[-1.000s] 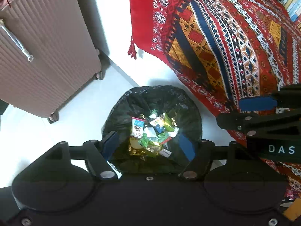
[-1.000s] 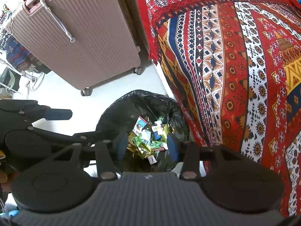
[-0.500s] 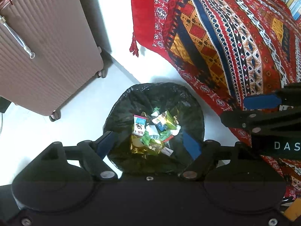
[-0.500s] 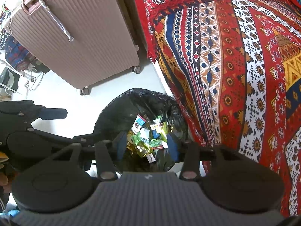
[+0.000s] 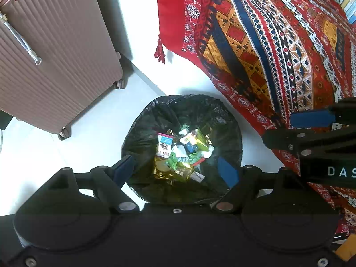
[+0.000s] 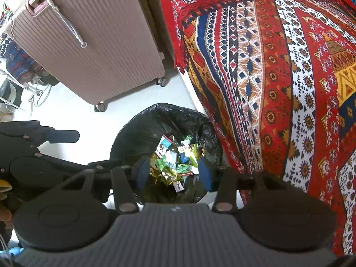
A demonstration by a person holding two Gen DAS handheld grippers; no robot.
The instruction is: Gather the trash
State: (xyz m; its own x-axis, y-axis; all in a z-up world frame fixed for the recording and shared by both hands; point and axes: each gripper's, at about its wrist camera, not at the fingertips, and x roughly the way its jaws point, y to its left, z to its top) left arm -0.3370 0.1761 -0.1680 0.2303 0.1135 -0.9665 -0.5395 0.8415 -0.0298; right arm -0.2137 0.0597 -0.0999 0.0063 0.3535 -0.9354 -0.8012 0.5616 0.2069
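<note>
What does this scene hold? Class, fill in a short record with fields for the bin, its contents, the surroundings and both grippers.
bin: black-bagged bin on white floor
contents: wrappers, mixed colours, heaped inside
left of bin: suitcase, upright on wheels
right of bin: patterned cloth, hanging beside it
left hand-held gripper: open, empty, above bin
right hand-held gripper: open, empty, above bin

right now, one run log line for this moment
phase: over bin | left gripper: open, empty | right gripper: open, empty | trash bin: wrappers inside
</note>
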